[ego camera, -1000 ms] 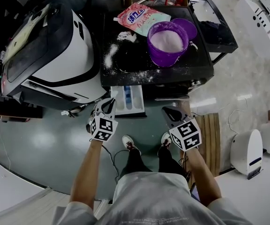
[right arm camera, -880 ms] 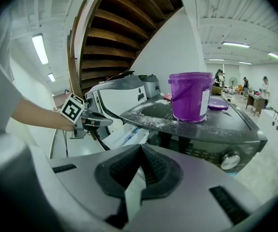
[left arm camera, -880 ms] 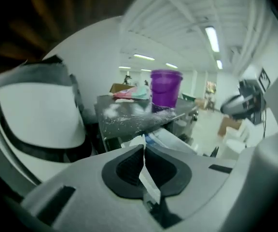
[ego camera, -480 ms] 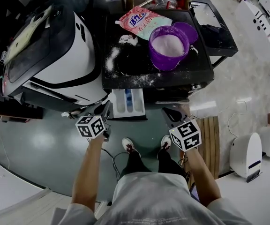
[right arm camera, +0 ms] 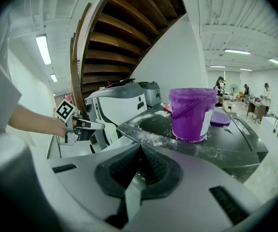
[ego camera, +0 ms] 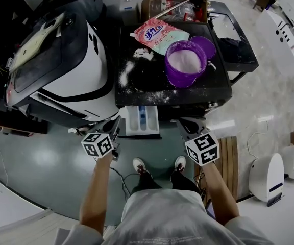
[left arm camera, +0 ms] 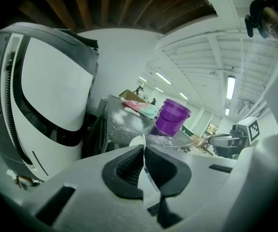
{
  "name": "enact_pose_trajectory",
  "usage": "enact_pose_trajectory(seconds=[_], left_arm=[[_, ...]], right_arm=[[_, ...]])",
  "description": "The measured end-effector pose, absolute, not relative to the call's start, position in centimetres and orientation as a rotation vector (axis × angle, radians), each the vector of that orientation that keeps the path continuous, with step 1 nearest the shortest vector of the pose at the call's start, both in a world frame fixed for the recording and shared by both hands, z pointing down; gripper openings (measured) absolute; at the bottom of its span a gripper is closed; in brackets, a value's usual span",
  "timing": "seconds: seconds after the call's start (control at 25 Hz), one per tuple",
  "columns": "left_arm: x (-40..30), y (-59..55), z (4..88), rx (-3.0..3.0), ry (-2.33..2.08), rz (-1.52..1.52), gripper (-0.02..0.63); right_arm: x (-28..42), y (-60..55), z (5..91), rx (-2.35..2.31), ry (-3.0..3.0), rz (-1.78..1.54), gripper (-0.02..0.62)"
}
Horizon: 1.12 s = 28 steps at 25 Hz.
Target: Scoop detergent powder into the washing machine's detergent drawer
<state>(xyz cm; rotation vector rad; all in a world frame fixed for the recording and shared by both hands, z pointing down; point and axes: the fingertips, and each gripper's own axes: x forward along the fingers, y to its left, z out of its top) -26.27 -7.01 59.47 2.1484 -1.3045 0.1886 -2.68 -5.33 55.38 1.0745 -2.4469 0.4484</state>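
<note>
mostly, powder (ego camera: 124, 74) dusts black washer top (ego camera: 148, 80)

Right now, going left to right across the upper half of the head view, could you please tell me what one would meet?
White appliance → spilled powder → purple bucket → black-framed unit. The pink detergent bag overlaps powder and bucket, so I left it out.
</note>
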Motion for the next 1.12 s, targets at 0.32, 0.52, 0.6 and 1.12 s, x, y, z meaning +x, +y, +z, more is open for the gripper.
enact_pose_trajectory(seconds=[0.32, 0.52, 0.6, 1.12], left_arm=[[-26.5, -7.7, 53.5, 2.274, -1.366, 0.143, 0.015], [-26.2, -8.6, 48.6, 2.422, -1.437, 0.201, 0.015], [-26.0, -9.1, 46.4, 2.473, -1.460, 0.196, 0.015], [-25.5, -9.2, 35.2, 2.684, -1.564, 0.054, 0.015]], right_arm=[[-3.1, -8.7, 49.7, 1.130, -2.522, 0.308, -0.002], [-2.8, -11.0, 45.0, 1.183, -2.562, 0.174, -0.002], [-2.7, -11.6, 43.0, 1.194, -2.571, 0.105, -0.002], [-4.6, -12.3, 33.4, 1.194, -2.668, -0.206, -0.002]])
